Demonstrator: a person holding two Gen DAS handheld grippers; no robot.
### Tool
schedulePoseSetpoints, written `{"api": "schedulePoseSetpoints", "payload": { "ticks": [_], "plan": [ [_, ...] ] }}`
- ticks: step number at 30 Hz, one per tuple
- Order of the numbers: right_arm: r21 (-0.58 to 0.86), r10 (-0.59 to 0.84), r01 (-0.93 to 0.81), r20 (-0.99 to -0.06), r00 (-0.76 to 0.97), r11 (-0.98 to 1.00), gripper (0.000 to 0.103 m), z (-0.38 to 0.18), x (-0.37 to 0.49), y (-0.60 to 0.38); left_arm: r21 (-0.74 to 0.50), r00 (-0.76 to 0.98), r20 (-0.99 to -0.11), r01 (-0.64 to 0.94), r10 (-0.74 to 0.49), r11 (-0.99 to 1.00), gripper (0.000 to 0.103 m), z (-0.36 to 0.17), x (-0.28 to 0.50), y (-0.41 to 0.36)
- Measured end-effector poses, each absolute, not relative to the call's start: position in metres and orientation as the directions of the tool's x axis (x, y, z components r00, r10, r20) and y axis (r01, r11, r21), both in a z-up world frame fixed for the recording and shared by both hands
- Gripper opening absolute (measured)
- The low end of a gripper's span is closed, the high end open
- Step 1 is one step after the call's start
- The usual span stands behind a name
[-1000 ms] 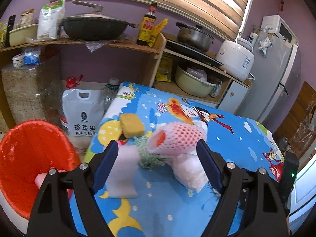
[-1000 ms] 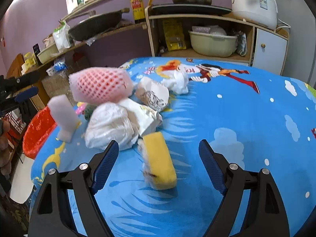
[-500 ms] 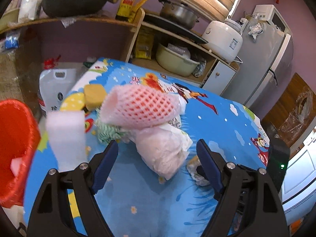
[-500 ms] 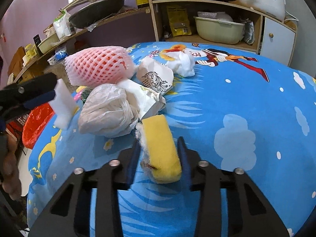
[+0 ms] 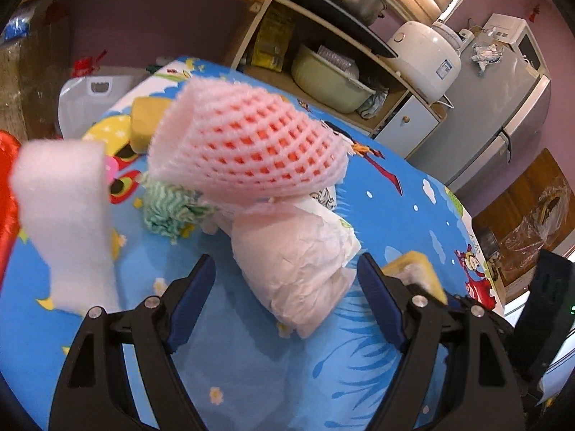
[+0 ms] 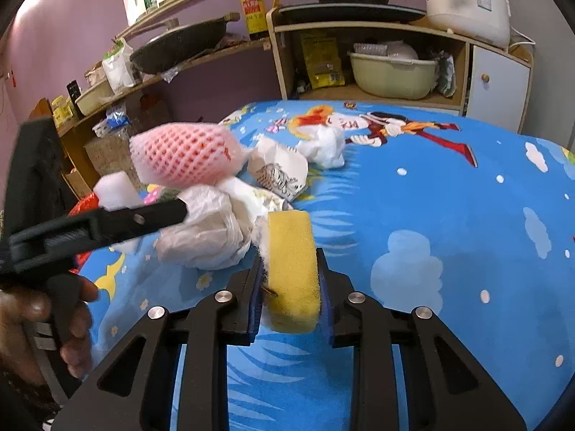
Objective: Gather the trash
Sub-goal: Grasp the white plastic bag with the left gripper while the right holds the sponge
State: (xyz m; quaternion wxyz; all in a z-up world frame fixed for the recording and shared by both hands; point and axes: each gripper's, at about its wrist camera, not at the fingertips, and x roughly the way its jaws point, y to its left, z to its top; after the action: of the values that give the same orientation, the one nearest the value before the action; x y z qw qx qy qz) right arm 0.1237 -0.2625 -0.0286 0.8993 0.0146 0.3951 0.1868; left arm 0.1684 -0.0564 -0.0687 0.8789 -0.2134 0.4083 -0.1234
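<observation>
Trash lies heaped on a blue cartoon-print table cloth (image 6: 449,215). My right gripper (image 6: 289,280) is shut on a yellow sponge (image 6: 293,262), pads pressing both its sides. My left gripper (image 5: 287,287) stands open, its jaws on either side of a crumpled white plastic bag (image 5: 302,258) without touching it. A pink foam fruit net (image 5: 248,147) rests on top of the pile. Beside it are a white foam block (image 5: 68,215), a green-white rag (image 5: 169,208) and a second yellow sponge (image 5: 147,122). In the right wrist view the left gripper's black finger (image 6: 107,222) reaches over the white bag (image 6: 208,230).
A red bin (image 5: 7,194) stands off the table's left edge. A printed paper cup (image 6: 280,172) and a white wad (image 6: 327,143) lie further back. Shelves with a wok, a pot, a rice cooker (image 6: 467,0) and a basin line the wall. A hand (image 6: 46,323) holds the left gripper.
My right gripper closed on the yellow sponge. My left gripper swung away from the red bin and came down close over the white bag, still open.
</observation>
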Motion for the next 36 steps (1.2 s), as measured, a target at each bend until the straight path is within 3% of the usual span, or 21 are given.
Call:
{"api": "schedulePoseSetpoints", "payload": {
  "ticks": [5, 9, 12, 36],
  "plan": [
    [0.176, 0.344, -0.314, -0.693, 0.634, 0.933, 0.026, -0.021, 0.122, -0.269, -0.479, 0.612, -0.688, 0.022, -0.39, 0.878, 0.074, -0.078, 0.181, -0.064],
    [0.175, 0.338, -0.305, -0.687, 0.643, 0.936, 0.026, -0.018, 0.12, -0.273, -0.483, 0.579, -0.706, 0.029, -0.409, 0.875, 0.045, -0.085, 0.187, -0.067],
    [0.175, 0.334, -0.298, -0.681, 0.651, 0.938, 0.026, -0.016, 0.119, -0.274, -0.474, 0.576, -0.708, 0.042, -0.409, 0.879, 0.038, -0.084, 0.184, -0.067],
    [0.163, 0.349, -0.323, -0.643, 0.682, 0.932, 0.026, 0.009, 0.098, -0.258, -0.492, 0.619, -0.659, 0.075, -0.427, 0.867, 0.036, -0.048, 0.082, -0.032]
  ]
}}
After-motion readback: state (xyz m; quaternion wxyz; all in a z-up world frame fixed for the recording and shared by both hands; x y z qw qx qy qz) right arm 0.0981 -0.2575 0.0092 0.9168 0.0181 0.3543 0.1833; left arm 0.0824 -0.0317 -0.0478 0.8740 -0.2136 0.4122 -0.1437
